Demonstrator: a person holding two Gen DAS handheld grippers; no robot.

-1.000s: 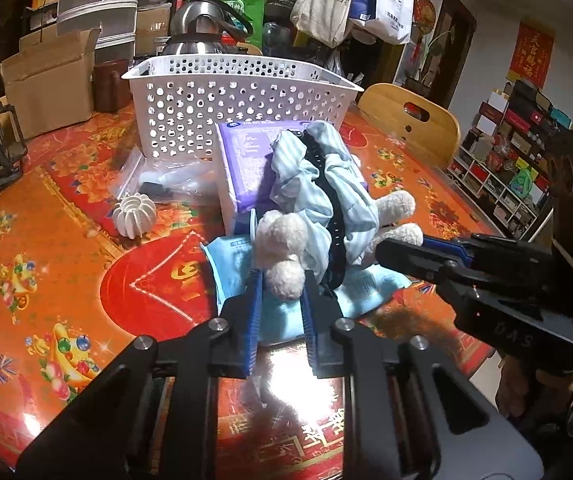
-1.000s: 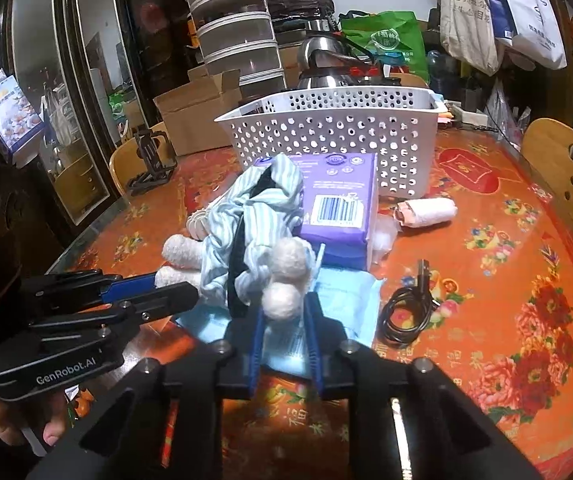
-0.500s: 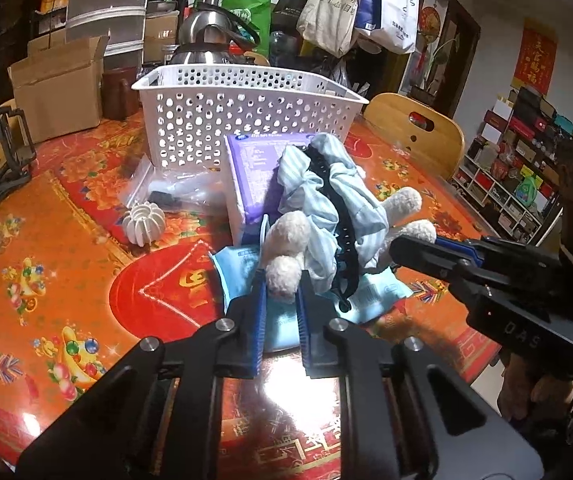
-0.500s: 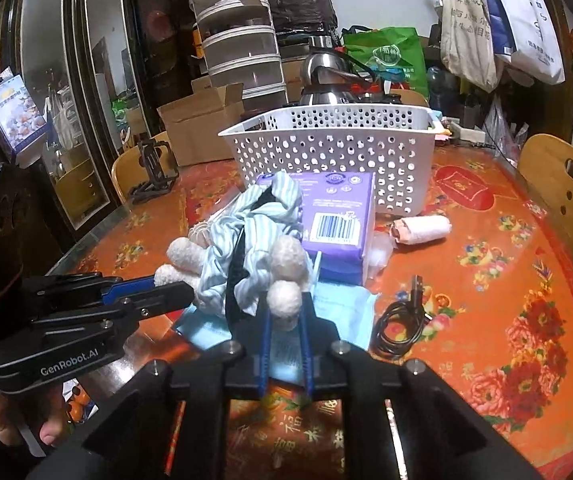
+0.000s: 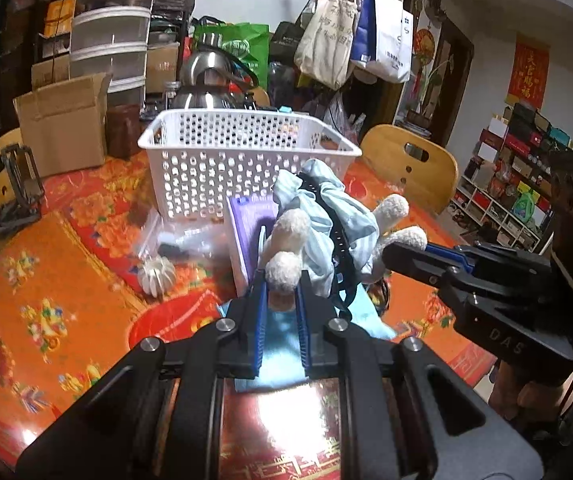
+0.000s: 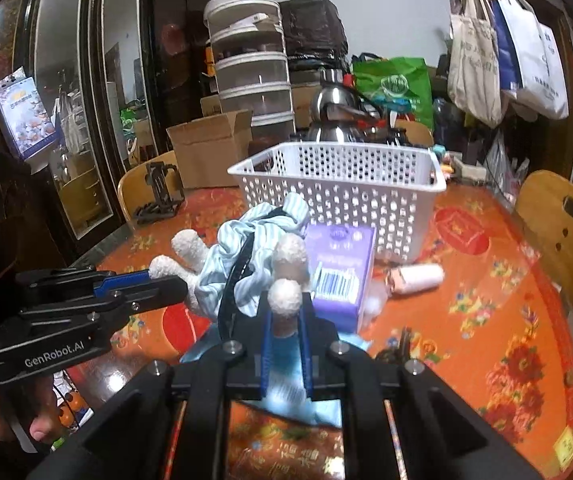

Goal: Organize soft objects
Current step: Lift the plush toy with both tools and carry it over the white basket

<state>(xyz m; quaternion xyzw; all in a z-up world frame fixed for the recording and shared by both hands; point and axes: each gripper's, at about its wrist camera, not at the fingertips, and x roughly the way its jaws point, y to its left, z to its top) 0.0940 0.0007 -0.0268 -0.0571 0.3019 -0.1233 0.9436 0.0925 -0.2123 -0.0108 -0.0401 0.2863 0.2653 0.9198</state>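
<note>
A white plush toy in blue striped clothes point(image 5: 326, 220) hangs in the air between my two grippers, in front of a white perforated basket point(image 5: 222, 156). My left gripper point(image 5: 282, 284) is shut on one fuzzy white limb. My right gripper point(image 6: 285, 308) is shut on another limb of the same plush toy point(image 6: 254, 248). The basket also shows in the right wrist view point(image 6: 346, 192). A purple soft pack point(image 6: 340, 276) stands just behind the toy, and a light blue pack point(image 5: 286, 344) lies under it on the table.
The red-orange table point(image 5: 66, 312) holds a white ribbed ball point(image 5: 157, 275), a clear bag point(image 5: 182, 240), a rolled white cloth point(image 6: 416, 276) and a black cable point(image 6: 402, 344). A cardboard box point(image 5: 62, 128), kettle and wooden chairs point(image 5: 410, 168) stand behind.
Both grippers have risen with the plush toy, lifting it off the blue pack and closer to the basket. The jaws stay closed on its limbs.
</note>
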